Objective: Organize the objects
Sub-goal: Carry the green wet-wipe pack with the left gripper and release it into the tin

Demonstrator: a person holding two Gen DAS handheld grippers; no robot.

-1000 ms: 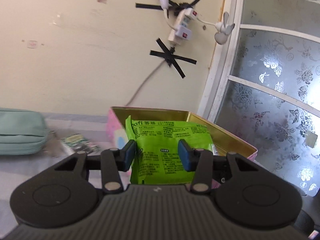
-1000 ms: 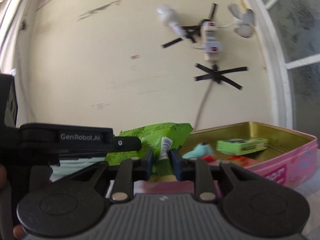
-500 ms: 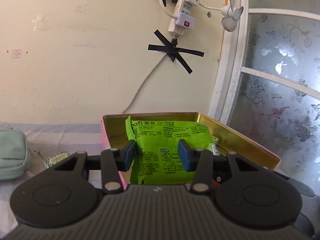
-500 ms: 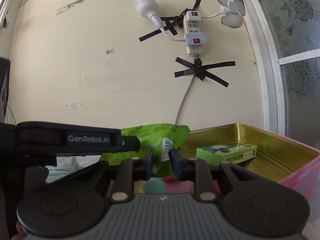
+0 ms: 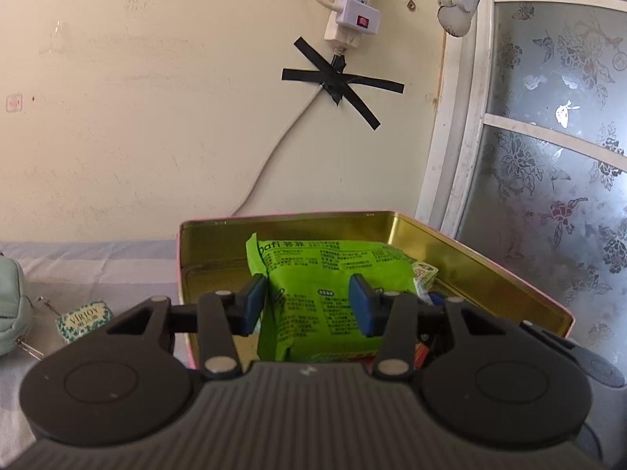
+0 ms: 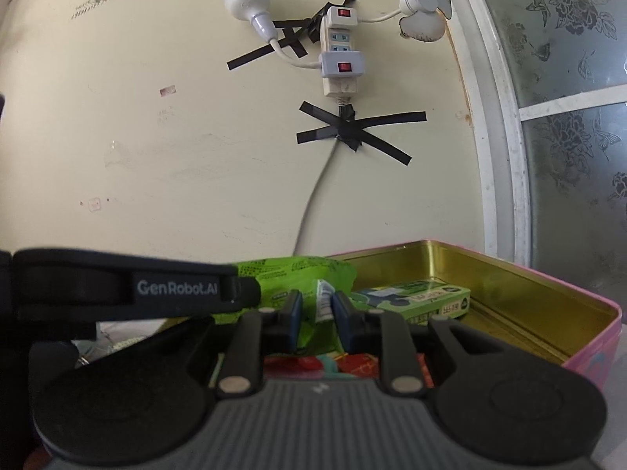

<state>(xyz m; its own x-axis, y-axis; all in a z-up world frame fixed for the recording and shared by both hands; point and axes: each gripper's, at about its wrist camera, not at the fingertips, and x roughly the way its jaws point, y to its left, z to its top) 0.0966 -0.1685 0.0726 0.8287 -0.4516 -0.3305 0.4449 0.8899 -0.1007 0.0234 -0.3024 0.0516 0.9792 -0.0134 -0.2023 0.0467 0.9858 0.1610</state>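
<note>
A bright green snack packet [image 5: 321, 293] sits between the blue pads of my left gripper [image 5: 307, 303], which is shut on its sides, over an open pink tin with a gold inside [image 5: 490, 274]. My right gripper [image 6: 315, 319] is shut on the packet's [image 6: 274, 282] white-edged end seam. The left gripper's black arm [image 6: 117, 290] crosses the right wrist view. A green carton [image 6: 415, 299] lies inside the tin [image 6: 548, 301], with red and teal items under the packet.
A mint-green pouch [image 5: 11, 313] and a small green-white sachet [image 5: 84, 319] lie on the striped cloth to the left. The wall behind carries a taped power strip [image 5: 348, 15], a cable and a small fan [image 5: 458, 4]. A frosted glass door [image 5: 548, 156] stands at the right.
Both grippers have moved with the packet toward and over the tin, and the views tilted level. The grips have not changed.
</note>
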